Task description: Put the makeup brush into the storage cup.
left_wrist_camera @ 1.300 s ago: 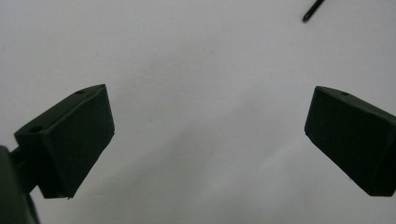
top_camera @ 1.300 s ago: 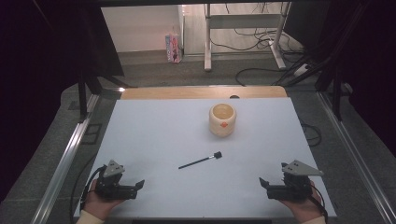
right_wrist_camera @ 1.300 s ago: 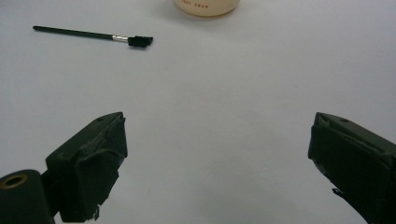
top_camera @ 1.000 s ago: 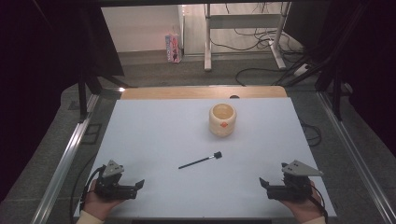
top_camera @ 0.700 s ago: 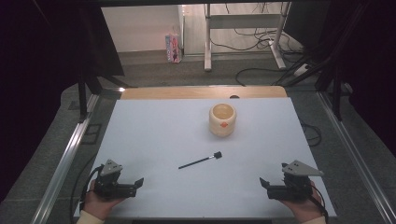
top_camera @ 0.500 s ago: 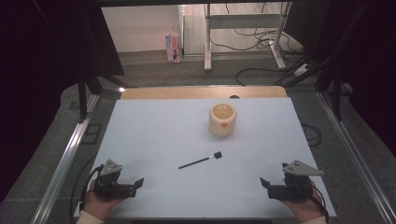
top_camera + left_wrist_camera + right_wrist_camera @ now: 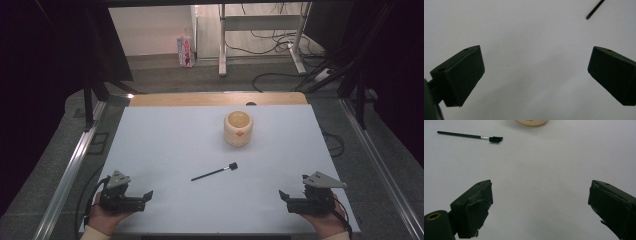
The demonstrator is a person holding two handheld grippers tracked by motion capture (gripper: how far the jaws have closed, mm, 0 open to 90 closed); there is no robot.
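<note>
Two grippers rest at the near corners of the white table (image 7: 165, 145), the left gripper (image 7: 142, 198) and the right gripper (image 7: 285, 199) both spread wide, pinching nothing. Between them, farther out, lies a black brush (image 7: 215, 172), with a cream cup (image 7: 238, 128) beyond it.

We saw a matt white desk (image 7: 165, 150) with a bare wood edge, a glossy cream ceramic-looking cup (image 7: 238, 128), and a matt black brush (image 7: 214, 172) with a metal ferrule.

Lab recording bay, dim and curtained
White table (image 7: 165, 150) with metal rails (image 7: 70, 170), black curtains (image 7: 45, 75) at the sides, loose cables (image 7: 280, 40) on grey floor past the table's far edge, desk frame (image 7: 222, 40) behind
</note>
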